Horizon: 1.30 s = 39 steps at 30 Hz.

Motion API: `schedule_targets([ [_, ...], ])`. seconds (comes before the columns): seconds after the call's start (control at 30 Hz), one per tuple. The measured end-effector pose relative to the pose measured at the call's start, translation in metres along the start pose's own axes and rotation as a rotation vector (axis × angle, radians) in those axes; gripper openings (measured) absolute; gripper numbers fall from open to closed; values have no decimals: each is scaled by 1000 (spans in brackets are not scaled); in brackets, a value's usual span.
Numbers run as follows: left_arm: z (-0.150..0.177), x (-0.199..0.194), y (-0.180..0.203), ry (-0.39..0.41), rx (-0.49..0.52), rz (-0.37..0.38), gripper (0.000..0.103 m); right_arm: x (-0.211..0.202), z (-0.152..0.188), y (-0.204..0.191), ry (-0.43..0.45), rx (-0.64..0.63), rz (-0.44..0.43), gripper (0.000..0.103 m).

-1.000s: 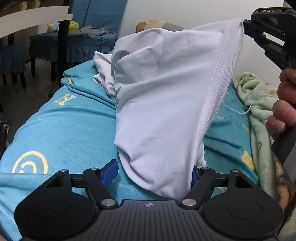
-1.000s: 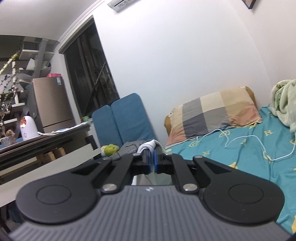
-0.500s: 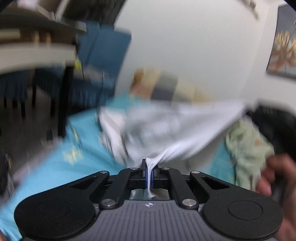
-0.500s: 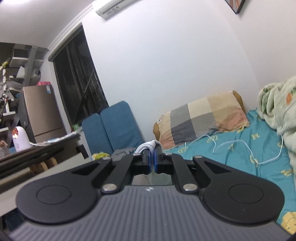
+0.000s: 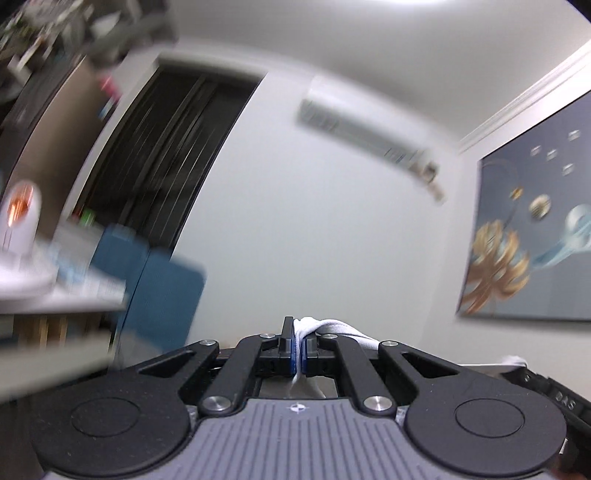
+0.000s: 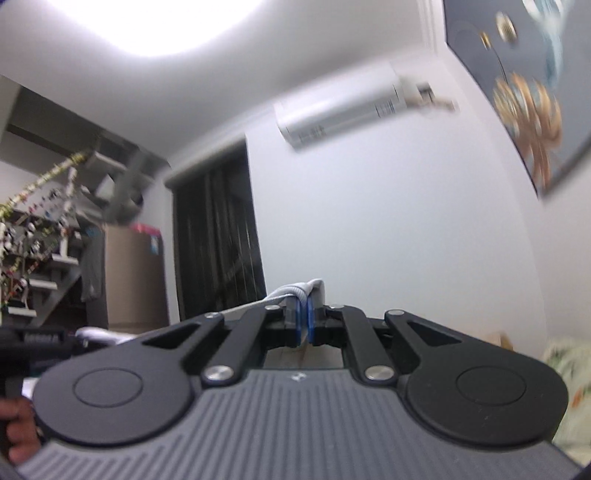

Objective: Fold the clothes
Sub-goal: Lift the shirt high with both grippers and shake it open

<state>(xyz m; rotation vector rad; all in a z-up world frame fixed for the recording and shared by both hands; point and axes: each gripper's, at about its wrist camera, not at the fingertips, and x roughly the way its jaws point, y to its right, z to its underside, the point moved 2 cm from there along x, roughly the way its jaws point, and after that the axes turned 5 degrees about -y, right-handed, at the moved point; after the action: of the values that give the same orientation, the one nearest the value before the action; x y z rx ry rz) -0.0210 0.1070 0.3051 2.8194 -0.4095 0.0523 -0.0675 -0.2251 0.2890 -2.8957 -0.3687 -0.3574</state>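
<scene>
Jaws pinching white garment (both grippers), raised

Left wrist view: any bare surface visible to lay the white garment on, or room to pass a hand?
No bare surface shows for the white garment; both views tilt up. Open air lies before the wall, between the dark door and the painting. Crowded at left: table, blue chair, shelves.

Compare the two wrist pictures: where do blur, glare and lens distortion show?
Left wrist view: background smeared, table worst; left gripper and white cloth sharp. Right wrist view: ceiling light blown out, air conditioner slightly smeared, walls bowed.
</scene>
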Motion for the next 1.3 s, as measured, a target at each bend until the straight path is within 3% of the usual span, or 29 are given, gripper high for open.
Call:
schedule_targets([
  [0.2, -91, -74, 53, 104, 83, 83, 3, -57, -97, -42, 124, -59, -22, 7],
  [0.37, -134, -152, 94, 169, 110, 129, 3, -109, -152, -69, 203, -100, -39, 7],
  [0.53, -147, -196, 116, 179, 96, 162, 3, -138, -175, -74, 201, -106, -37, 7],
  [0.67, -134, -199, 118, 134, 85, 155, 3, -128, -161, -57, 131, -79, -25, 7],
  [0.77, -107, -160, 104, 65, 72, 134, 3, -106, -135, -39, 54, -34, -9, 7],
  [0.93, -47, -60, 68, -73, 45, 71, 4, -43, -67, -3, -90, -9, 61, 7],
  [1.3, 112, 225, -29, -355, -24, -51, 4, 169, 123, 122, -391, 55, 206, 7],
])
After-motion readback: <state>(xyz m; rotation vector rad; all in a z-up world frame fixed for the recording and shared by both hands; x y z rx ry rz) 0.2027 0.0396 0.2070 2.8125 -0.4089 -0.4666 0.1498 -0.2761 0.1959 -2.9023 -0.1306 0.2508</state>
